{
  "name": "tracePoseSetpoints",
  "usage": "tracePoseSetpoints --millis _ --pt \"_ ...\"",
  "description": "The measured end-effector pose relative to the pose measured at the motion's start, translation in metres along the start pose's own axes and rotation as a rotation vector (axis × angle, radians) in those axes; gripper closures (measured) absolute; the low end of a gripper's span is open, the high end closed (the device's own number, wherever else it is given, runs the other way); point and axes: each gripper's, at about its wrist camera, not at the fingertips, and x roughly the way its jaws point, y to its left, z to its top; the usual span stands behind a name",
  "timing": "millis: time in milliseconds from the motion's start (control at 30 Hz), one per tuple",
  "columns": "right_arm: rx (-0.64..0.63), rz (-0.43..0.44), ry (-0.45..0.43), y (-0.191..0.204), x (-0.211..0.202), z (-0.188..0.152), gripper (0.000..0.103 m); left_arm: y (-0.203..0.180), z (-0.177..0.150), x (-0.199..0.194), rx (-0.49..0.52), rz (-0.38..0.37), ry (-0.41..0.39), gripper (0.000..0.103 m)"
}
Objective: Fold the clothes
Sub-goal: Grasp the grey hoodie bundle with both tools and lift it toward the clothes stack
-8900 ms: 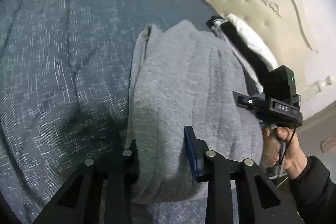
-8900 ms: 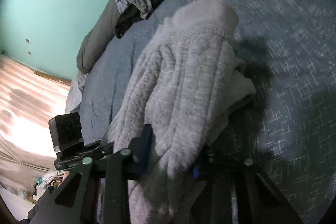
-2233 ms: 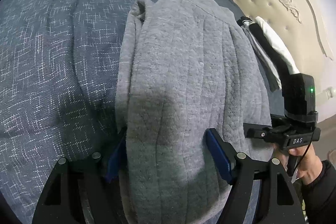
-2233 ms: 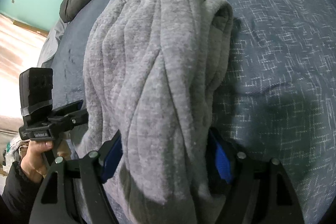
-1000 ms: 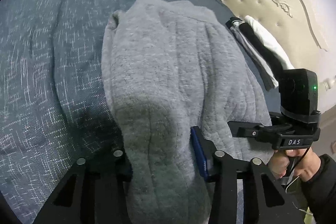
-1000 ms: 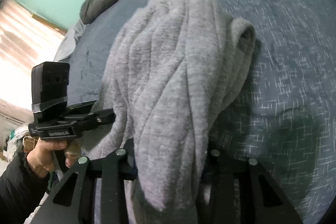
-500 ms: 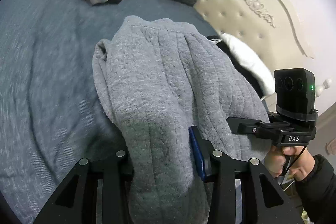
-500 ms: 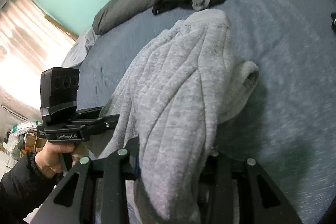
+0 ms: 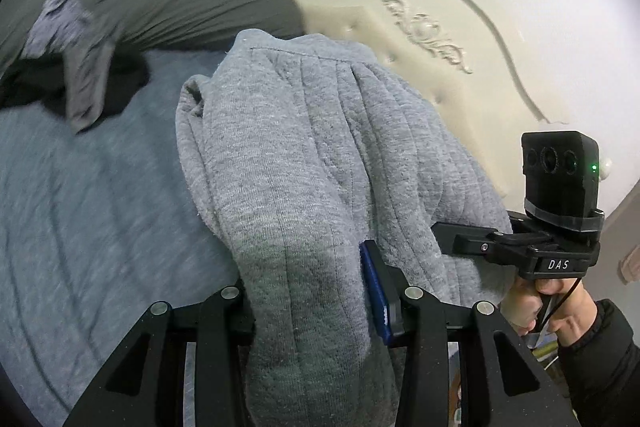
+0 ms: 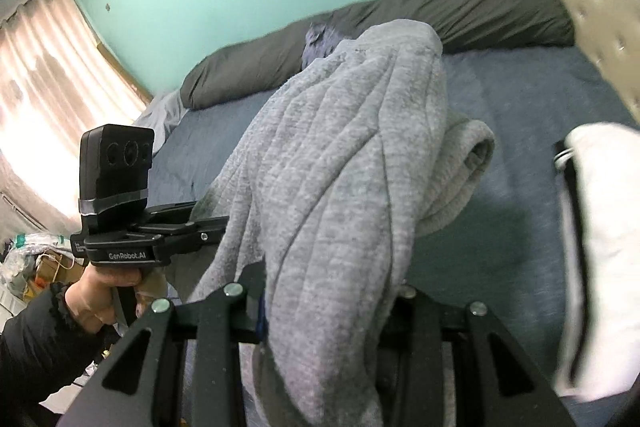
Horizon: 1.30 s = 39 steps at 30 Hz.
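A folded grey sweatshirt [image 9: 312, 155] hangs in the air above the blue bedspread [image 9: 92, 195], held at both near ends. My left gripper [image 9: 308, 291] is shut on one end, the thick fabric bunched between its blue pads. My right gripper [image 10: 328, 303] is shut on the other end of the sweatshirt [image 10: 344, 163], which drapes forward and hides the fingertips. Each wrist view shows the other gripper at the sweatshirt's side: the right gripper [image 9: 472, 243] and the left gripper [image 10: 204, 223], each held by a hand.
A dark grey pillow roll [image 9: 180, 7] lies along the teal wall, with a pile of dark and lilac clothes [image 9: 76, 67] in front of it. A cream tufted headboard [image 9: 420, 39] is to the right. A white and black garment [image 10: 600, 227] lies on the bed's right side.
Both grippers have risen with the sweatshirt, lifting it off the bedspread. The views have tilted up, so the wall, pillow roll and headboard now show more.
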Motion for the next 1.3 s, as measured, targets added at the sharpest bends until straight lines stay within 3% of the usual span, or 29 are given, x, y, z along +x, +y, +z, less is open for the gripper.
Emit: tracePoseSetpoints --millis 200,500,767,1000,1100,1300 --pt "-0.017 -0.039 -0.018 -0.065 -0.072 0.017 0.067 -0.071 0.036 0.055 0.029 -0.034 -0.01 0.06" --pt "-0.027 -0.108 -0.008 -0.163 -0.146 0.013 0.067 -0.15 0.051 0.144 0.055 -0.063 0.021 0.06" --pt "-0.044 -0.139 0.032 -0.223 -0.161 -0.003 0.067 -0.184 0.041 0.205 0.031 -0.067 0.037 0.06" --pt "-0.069 -0.156 0.039 -0.227 -0.144 0.012 0.067 -0.197 0.033 0.23 0.007 -0.047 0.006 0.06" --pt "-0.072 -0.167 0.05 -0.247 -0.156 0.001 0.067 -0.2 0.03 0.242 -0.008 -0.041 -0.001 0.06" --pt "-0.063 -0.209 0.091 -0.27 -0.144 -0.002 0.066 -0.201 0.018 0.262 -0.038 -0.007 0.009 0.06"
